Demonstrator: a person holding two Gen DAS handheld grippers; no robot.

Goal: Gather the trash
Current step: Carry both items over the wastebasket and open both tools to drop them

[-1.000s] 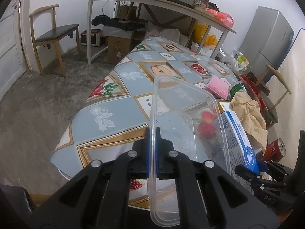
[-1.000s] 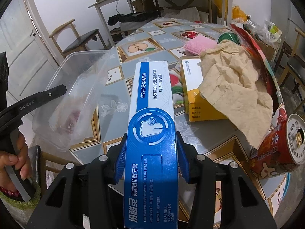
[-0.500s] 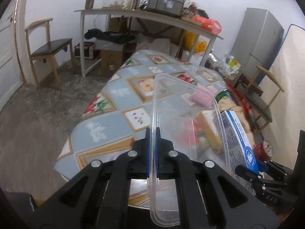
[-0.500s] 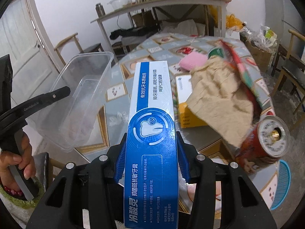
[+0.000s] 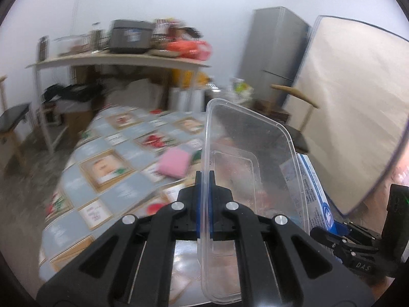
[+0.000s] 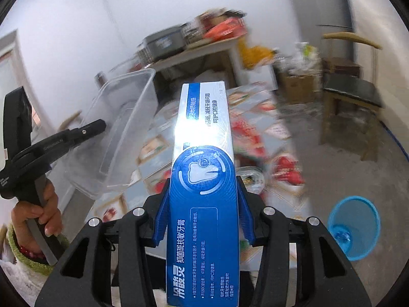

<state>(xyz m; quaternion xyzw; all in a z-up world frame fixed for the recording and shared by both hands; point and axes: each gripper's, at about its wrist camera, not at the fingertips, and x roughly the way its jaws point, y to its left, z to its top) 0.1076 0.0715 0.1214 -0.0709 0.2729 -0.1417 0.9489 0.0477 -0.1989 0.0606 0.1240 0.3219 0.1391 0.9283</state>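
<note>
My left gripper (image 5: pixel 204 179) is shut on the rim of a clear plastic container (image 5: pixel 250 158), held up above the patterned table (image 5: pixel 107 163). The container also shows in the right wrist view (image 6: pixel 120 128), at the left. My right gripper (image 6: pixel 203 199) is shut on a long blue and white toothpaste box (image 6: pixel 204 179), lifted above the table's edge. The box's end shows in the left wrist view (image 5: pixel 314 186), right of the container. A blue trash bin (image 6: pixel 354 227) stands on the floor at the lower right of the right wrist view.
A pink sponge (image 5: pixel 173 163) lies on the table. A can (image 6: pixel 249 176) and blurred litter lie beyond the box. A wooden chair (image 6: pixel 350 97) stands at the right, a cluttered shelf table (image 5: pixel 122 58) and a fridge (image 5: pixel 273 56) at the back.
Both grippers have risen and tilted upward with their loads, and the views have swung right. The blue bin has come into the right wrist view. The background is motion-blurred.
</note>
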